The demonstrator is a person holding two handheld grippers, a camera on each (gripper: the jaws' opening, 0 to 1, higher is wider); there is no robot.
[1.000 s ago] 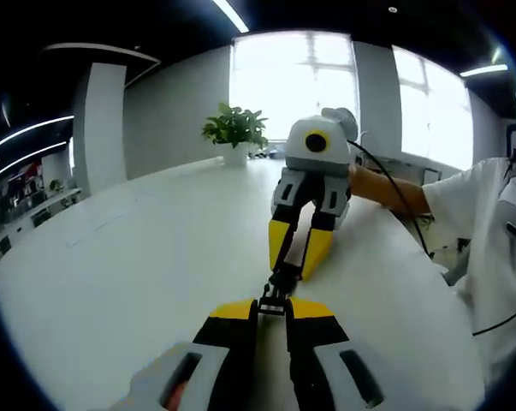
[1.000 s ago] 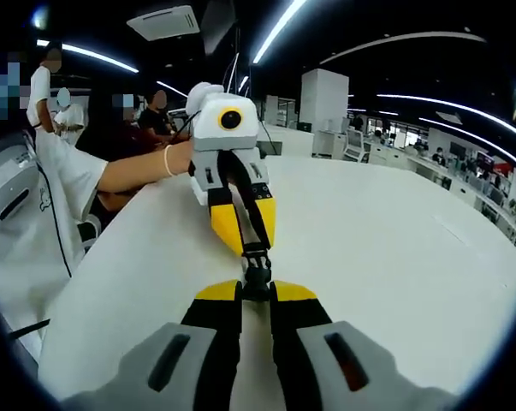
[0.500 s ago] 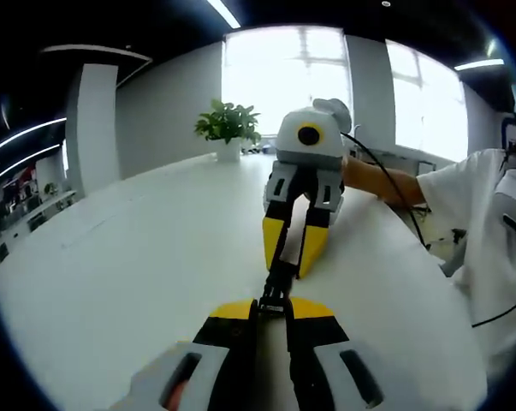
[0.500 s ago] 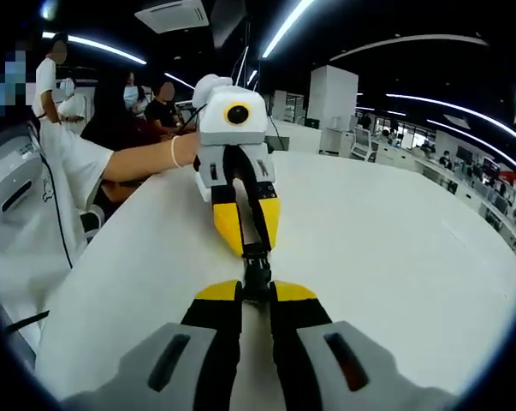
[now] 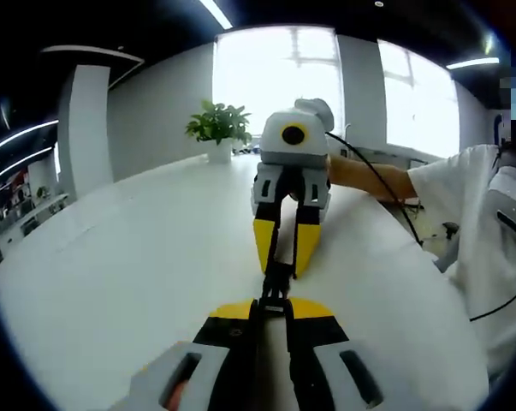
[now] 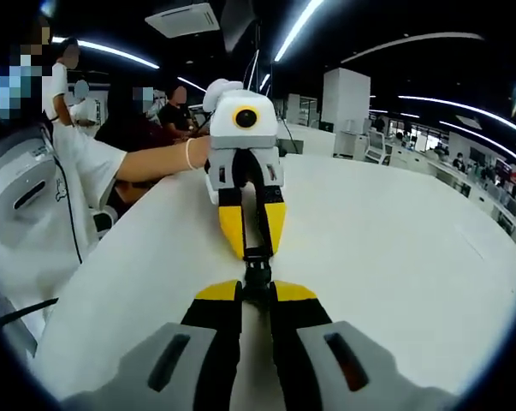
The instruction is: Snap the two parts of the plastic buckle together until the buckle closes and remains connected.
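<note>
Buckle [image 5: 275, 289] in the left gripper view lay in a straight line between your two tools, its long axis running away from the camera toward the far gripper. Your left gripper [image 5: 271, 310] had its yellow-tipped jaws closed tight on the near end of the black plastic, just above the white table [image 5: 138, 257]. Your right gripper [image 5: 281, 255] came in from ahead, pointing back at you, its jaws pinched on the far end. The two parts met in the short gap between the two pairs of tips; whether they had latched was too small to tell. A potted plant [image 5: 216, 128] stood well behind, by the bright windows.

In the right gripper view the buckle [image 6: 256, 272] again ran lengthwise away from the lens, held off the table [image 6: 394, 257]. Your right gripper [image 6: 256, 295] was clamped on its near end, and your left gripper [image 6: 252, 244] faced you, jaws drawn together on the far end. Your hand [image 6: 199, 152] showed behind that gripper.
</note>
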